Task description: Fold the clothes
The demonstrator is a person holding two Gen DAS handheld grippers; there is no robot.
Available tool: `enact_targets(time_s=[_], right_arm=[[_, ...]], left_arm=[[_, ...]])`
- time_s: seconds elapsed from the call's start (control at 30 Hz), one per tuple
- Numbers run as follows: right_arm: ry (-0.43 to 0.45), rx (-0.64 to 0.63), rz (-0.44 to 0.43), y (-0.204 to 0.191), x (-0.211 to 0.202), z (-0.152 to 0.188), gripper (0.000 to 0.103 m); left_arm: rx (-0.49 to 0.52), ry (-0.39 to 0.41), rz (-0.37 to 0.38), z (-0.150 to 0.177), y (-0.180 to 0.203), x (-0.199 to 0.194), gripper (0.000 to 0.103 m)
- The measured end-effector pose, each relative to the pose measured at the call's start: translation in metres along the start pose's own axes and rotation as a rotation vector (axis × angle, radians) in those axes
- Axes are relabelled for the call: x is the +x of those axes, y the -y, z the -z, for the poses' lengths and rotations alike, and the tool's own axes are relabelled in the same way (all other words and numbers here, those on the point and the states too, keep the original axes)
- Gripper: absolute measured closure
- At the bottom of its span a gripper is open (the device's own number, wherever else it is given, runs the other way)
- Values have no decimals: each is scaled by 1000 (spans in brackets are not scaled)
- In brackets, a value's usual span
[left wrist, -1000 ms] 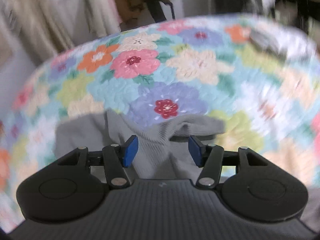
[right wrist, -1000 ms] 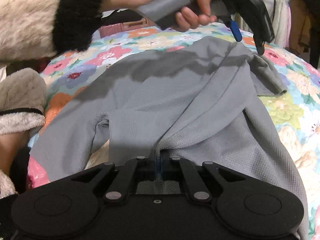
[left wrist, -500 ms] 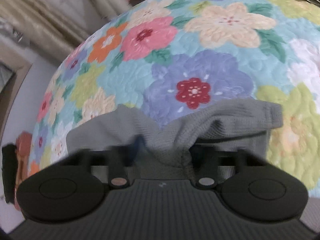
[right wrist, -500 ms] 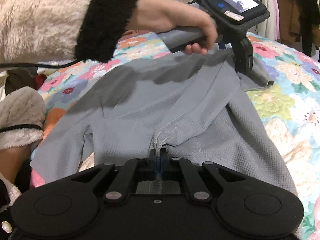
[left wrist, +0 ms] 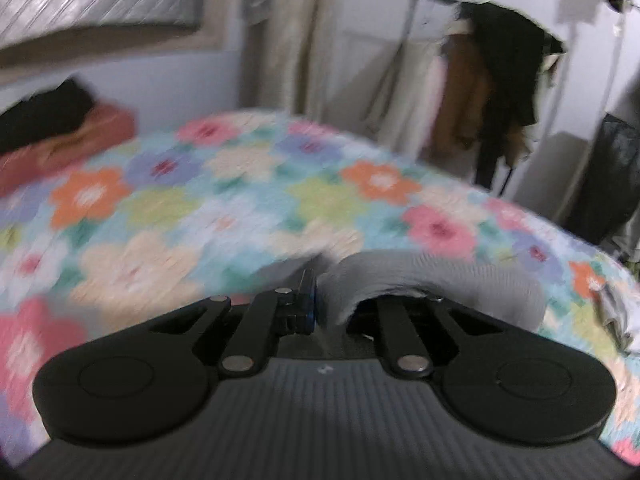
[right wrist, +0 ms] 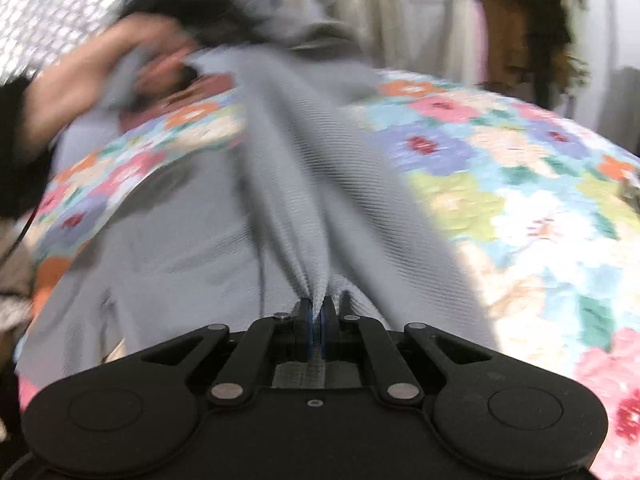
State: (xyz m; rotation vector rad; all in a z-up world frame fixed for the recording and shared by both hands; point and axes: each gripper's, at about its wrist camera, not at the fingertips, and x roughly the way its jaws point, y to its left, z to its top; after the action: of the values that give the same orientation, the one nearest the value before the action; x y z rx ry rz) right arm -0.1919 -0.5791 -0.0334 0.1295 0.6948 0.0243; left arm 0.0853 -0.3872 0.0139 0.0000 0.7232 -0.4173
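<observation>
A grey knit garment (right wrist: pixel 304 184) hangs stretched above the flowered bedspread (right wrist: pixel 520 208), blurred by motion. My right gripper (right wrist: pixel 316 320) is shut on a pinched fold of its near edge. In the right wrist view a person's hand (right wrist: pixel 100 76) holds the far end up at the upper left. In the left wrist view my left gripper (left wrist: pixel 320 304) is shut on another edge of the grey garment (left wrist: pixel 432 280), which drapes over the right finger and hides it.
The flowered bedspread (left wrist: pixel 240 208) fills the middle of both views. A red cushion with a dark item (left wrist: pixel 60 128) lies at the far left. Hanging coats on a rack (left wrist: pixel 492 92) and a dark bin (left wrist: pixel 612 176) stand beyond the bed.
The left gripper, open over the cloth a second ago, has shut on it and lifted. Both grippers have swung upward fast, pulling the garment off the bed into a taut span.
</observation>
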Motion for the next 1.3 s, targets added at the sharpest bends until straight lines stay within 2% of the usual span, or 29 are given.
enact_targets(time_s=[0.03, 0.13, 0.2, 0.33, 0.4, 0.43, 0.47, 0.5, 0.57, 0.67, 0.73, 0.8, 0.87, 1.03, 1.13, 1.2, 1.3], right_arm=[[17, 22, 21, 6, -4, -1, 98], [43, 83, 75, 21, -11, -1, 98], [53, 107, 82, 27, -13, 0, 98], [80, 90, 115, 24, -14, -1, 98], [96, 75, 157, 20, -16, -2, 98], [98, 80, 195, 21, -17, -3, 99], [98, 89, 237, 22, -18, -5, 99], [99, 97, 279, 23, -19, -6, 99], [113, 122, 343, 30, -22, -8, 99], [148, 174, 437, 48, -25, -14, 99], [202, 196, 502, 61, -25, -22, 100], [282, 291, 546, 73, -31, -28, 100], [324, 358, 541, 81, -32, -31, 100], [266, 278, 535, 99, -13, -20, 99], [211, 299, 547, 115, -10, -8, 99], [219, 326, 553, 118, -16, -6, 99], [243, 288, 574, 111, -24, -9, 99]], left_arm=[[-47, 9, 4, 5, -17, -8, 93], [-134, -123, 34, 35, -54, 7, 93], [-166, -179, 58, 51, -68, 15, 93], [-83, -162, 71, 60, -65, 16, 89], [-18, -136, 74, 61, -57, 8, 81], [8, -125, 82, 62, -54, 4, 71], [29, -115, 97, 63, -51, 2, 66], [51, -104, 112, 63, -48, -1, 66], [57, -107, 175, 64, -42, -5, 66], [-3, -142, 300, 67, -33, -6, 53], [-75, -181, 373, 71, -32, -1, 51], [-104, -222, 416, 76, -29, 5, 51], [-73, -251, 403, 82, -21, 10, 51], [-20, -329, 403, 93, -13, 16, 47], [-8, -361, 408, 90, -12, 8, 45], [4, -364, 411, 88, -14, -2, 45], [45, -339, 396, 83, -16, -20, 45]])
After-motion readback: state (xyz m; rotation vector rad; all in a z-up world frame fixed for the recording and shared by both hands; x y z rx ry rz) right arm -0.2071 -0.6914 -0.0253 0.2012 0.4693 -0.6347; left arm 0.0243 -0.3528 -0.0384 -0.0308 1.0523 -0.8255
